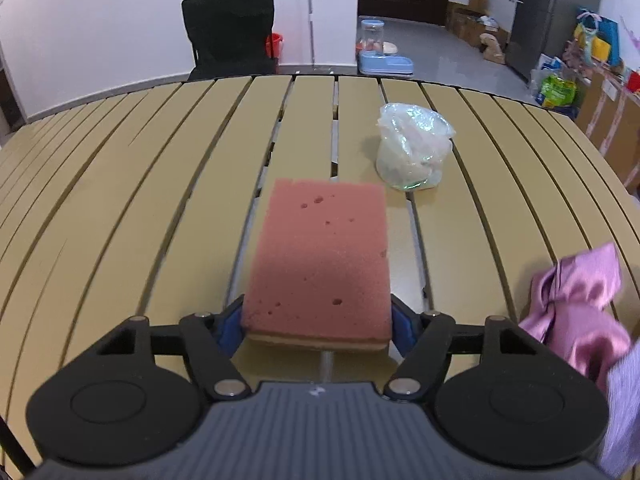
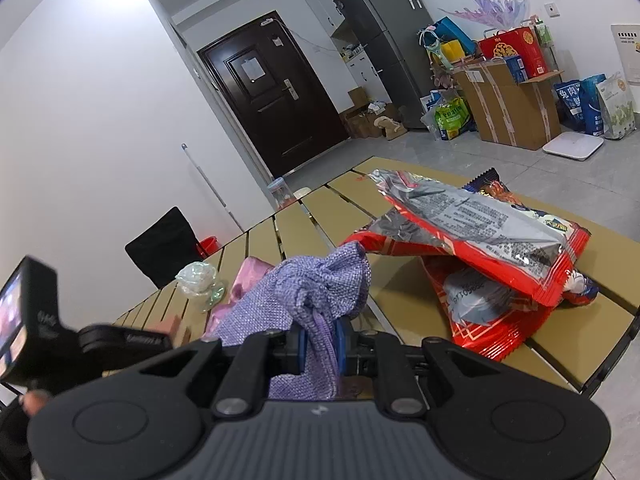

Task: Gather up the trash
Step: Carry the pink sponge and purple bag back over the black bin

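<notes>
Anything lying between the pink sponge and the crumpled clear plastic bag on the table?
Nothing: only bare table slats separate the pink sponge from the crumpled clear plastic bag, seen in the left wrist view.

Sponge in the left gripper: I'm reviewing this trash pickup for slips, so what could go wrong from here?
1. The left gripper pinches only the near end of the sponge; most of it sticks out forward, so it may sag or twist loose.
2. The right gripper is shut on the drawstring of the purple pouch, whose mouth looks bunched, so dropping the sponge in may miss.
3. The snack wrappers lie piled close by; a swing could knock them.
</notes>
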Tool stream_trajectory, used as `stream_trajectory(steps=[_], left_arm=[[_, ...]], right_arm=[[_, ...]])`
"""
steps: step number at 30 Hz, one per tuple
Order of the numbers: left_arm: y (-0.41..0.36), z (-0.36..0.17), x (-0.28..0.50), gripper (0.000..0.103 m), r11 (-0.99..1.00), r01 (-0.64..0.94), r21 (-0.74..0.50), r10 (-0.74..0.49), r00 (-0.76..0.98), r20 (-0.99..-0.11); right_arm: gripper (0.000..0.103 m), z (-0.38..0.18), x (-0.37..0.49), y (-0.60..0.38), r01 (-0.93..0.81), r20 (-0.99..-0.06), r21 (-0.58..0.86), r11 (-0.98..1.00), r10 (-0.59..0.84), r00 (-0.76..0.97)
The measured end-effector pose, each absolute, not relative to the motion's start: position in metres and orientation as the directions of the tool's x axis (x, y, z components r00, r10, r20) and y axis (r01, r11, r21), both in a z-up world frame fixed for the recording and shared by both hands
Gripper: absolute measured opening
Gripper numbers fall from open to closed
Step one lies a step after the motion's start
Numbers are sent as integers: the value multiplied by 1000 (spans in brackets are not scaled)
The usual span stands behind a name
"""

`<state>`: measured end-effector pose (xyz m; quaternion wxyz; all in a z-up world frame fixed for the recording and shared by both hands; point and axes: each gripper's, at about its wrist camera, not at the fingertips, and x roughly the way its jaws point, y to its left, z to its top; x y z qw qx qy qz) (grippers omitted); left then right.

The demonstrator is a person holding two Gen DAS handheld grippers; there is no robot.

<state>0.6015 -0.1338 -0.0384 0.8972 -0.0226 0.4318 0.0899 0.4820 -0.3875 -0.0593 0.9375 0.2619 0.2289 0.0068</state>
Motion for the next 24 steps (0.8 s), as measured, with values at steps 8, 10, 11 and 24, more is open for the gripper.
stream_trajectory(steps=[8, 10, 11, 24], left_arm=[[-118, -16, 562, 70, 987, -148, 65, 150, 687, -711], [-115, -9, 547, 70, 988, -139, 73, 151, 709, -688], [-114, -5, 538, 70, 988, -136, 77, 152, 720, -677], [-82, 40, 428, 70, 993, -103, 59, 118, 815, -568]], right_arm=[[14, -51, 471, -377, 65, -393, 479, 875, 147, 908], [14, -48, 466, -373, 49, -384, 473, 880, 156, 910], [14, -46, 463, -370, 41, -380, 468, 883, 160, 911], [14, -18, 387, -338, -62, -273, 424, 903, 193, 942]])
